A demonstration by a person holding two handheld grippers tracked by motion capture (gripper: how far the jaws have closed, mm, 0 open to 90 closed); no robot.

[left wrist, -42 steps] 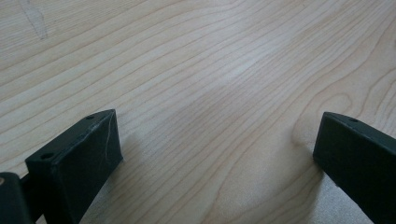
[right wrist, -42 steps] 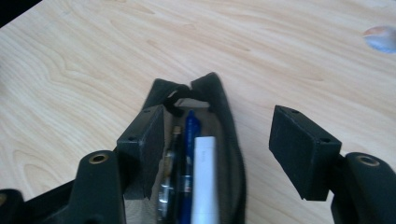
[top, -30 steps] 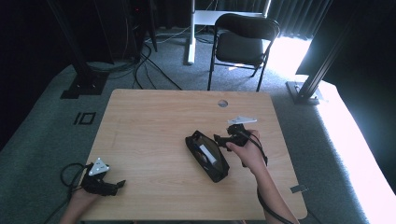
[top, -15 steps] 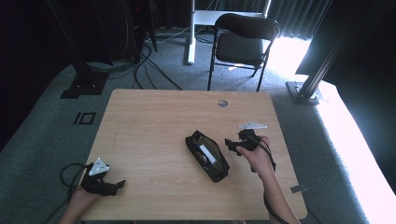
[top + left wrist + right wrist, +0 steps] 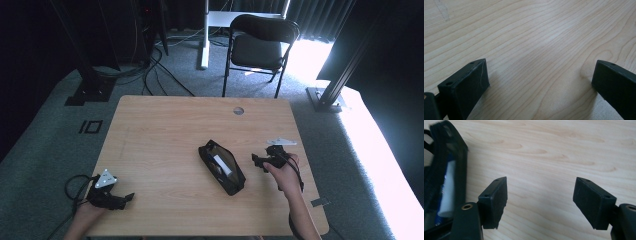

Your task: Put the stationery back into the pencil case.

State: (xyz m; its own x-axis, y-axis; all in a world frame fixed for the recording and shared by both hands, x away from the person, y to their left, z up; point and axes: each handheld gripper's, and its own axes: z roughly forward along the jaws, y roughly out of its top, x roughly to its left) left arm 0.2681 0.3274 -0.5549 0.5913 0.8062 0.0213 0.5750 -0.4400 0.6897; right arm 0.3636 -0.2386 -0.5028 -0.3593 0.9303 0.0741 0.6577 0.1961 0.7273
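Hands enter at the bottom of the high view, each carrying a gripper. The left gripper (image 5: 117, 199) sits in the lower left of the frame, resting on the table (image 5: 165, 125) near its front edge and well apart from everything else. That placement reads as parking: it has nothing to hold, so it waits out of the way. Its own camera confirms the jaws stand wide apart, with bare wood grain between them.

Farther up, right of centre in the high view, the right gripper (image 5: 256, 160) is held just above the table, pointing toward the black pouch (image 5: 222, 167) but not touching it. The pouch lies diagonally in the middle of the frame, unzipped, with a pale object (image 5: 221, 163) resting inside. I judge that the right gripper is working at that pouch, either about to reach in or drawing clear of it, since its jaws are spread and hold nothing.

The right gripper view gives what the overhead cannot: the pouch (image 5: 444, 177) at the left edge of the frame, its stitched fabric rim close beside the jaw, and the white and blue of the object (image 5: 447, 192) inside. The high view alone shows the layout, plus a cable hole (image 5: 238, 110) near the far edge of the table and a folding chair (image 5: 262, 45) beyond it at the top of the frame.
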